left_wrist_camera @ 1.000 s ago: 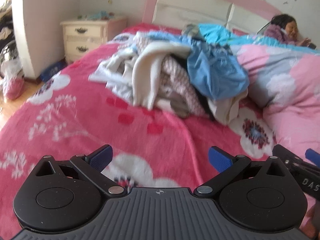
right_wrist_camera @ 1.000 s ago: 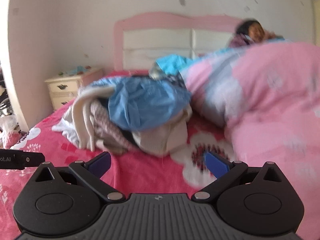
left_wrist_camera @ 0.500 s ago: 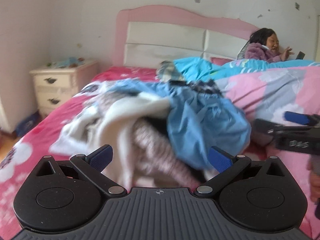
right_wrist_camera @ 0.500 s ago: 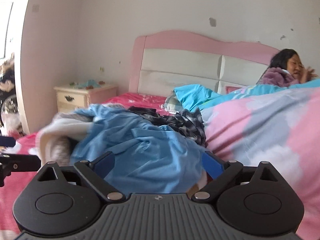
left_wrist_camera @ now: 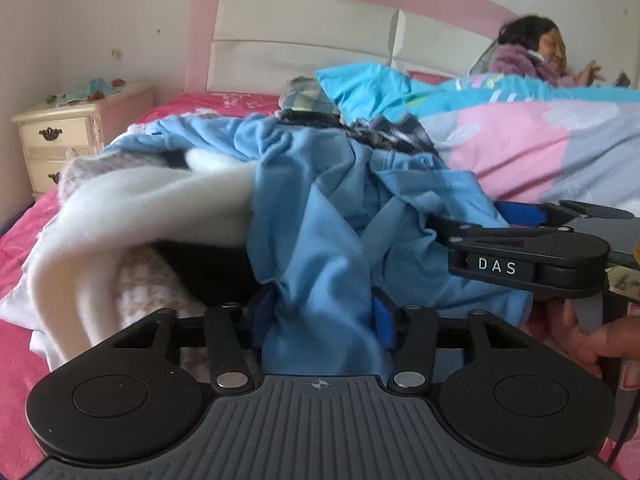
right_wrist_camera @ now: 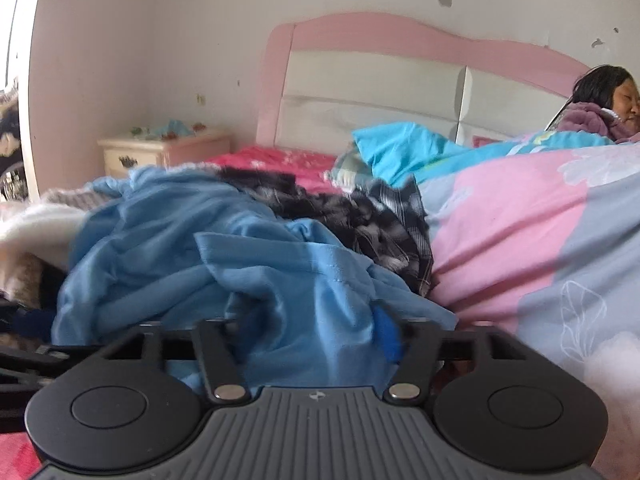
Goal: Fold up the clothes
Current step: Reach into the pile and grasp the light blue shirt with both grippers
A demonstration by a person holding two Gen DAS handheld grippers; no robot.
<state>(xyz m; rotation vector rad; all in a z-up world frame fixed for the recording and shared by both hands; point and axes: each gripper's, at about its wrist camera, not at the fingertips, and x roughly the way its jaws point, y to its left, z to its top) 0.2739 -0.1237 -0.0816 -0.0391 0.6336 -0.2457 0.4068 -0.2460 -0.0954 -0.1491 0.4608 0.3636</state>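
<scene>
A light blue garment [left_wrist_camera: 320, 220] lies crumpled on top of a pile of clothes on the bed. My left gripper [left_wrist_camera: 322, 316] has a bunched fold of it between its blue pads, and the jaws are closing on the cloth. My right gripper [right_wrist_camera: 310, 334] is closing in the same way on another fold of the blue garment [right_wrist_camera: 248, 264]; its left pad is buried in the fabric. In the left wrist view the right gripper's black housing [left_wrist_camera: 528, 256] comes in from the right, with a hand [left_wrist_camera: 592, 336] on its grip.
Under the blue garment lie a white fleece [left_wrist_camera: 152, 196], a speckled knit [left_wrist_camera: 148, 276] and a dark plaid piece [right_wrist_camera: 360, 216]. A pink and grey quilt [right_wrist_camera: 520, 232] bulges to the right, with a person [left_wrist_camera: 528, 52] behind it. A cream nightstand [left_wrist_camera: 60, 136] stands left of the bed.
Both grippers have moved forward over the red bedspread into the clothes pile. Their jaws, wide open before, have come in on folds of the blue garment.
</scene>
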